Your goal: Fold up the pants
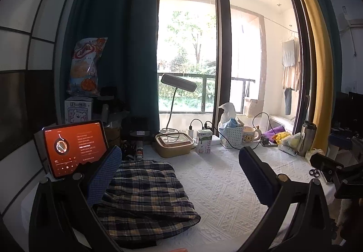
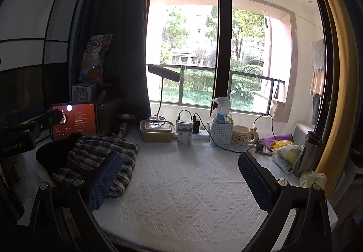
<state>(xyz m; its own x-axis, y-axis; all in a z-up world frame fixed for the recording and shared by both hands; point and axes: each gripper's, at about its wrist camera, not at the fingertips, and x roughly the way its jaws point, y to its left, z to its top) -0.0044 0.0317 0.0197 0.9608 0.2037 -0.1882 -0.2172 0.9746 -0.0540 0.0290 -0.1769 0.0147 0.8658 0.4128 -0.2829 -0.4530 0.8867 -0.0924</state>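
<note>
Lying folded into a compact bundle on the table (image 2: 181, 184), the plaid pants (image 1: 145, 193) look finished; both grippers' fingers (image 1: 256, 177) (image 2: 256, 181) hover wide apart, empty.

left black two-finger gripper with blue mesh pads (image 1: 179, 174): jaws spread wide, holding nothing | right black two-finger gripper with blue mesh pads (image 2: 179, 178): jaws spread wide, holding nothing, left one at its 9 o'clock

1 pants (image 1: 145, 195), 1 tablet (image 1: 73, 146), 1 mug (image 1: 249, 136), 1 milk carton (image 1: 204, 140), 1 lamp (image 1: 179, 83).
</note>
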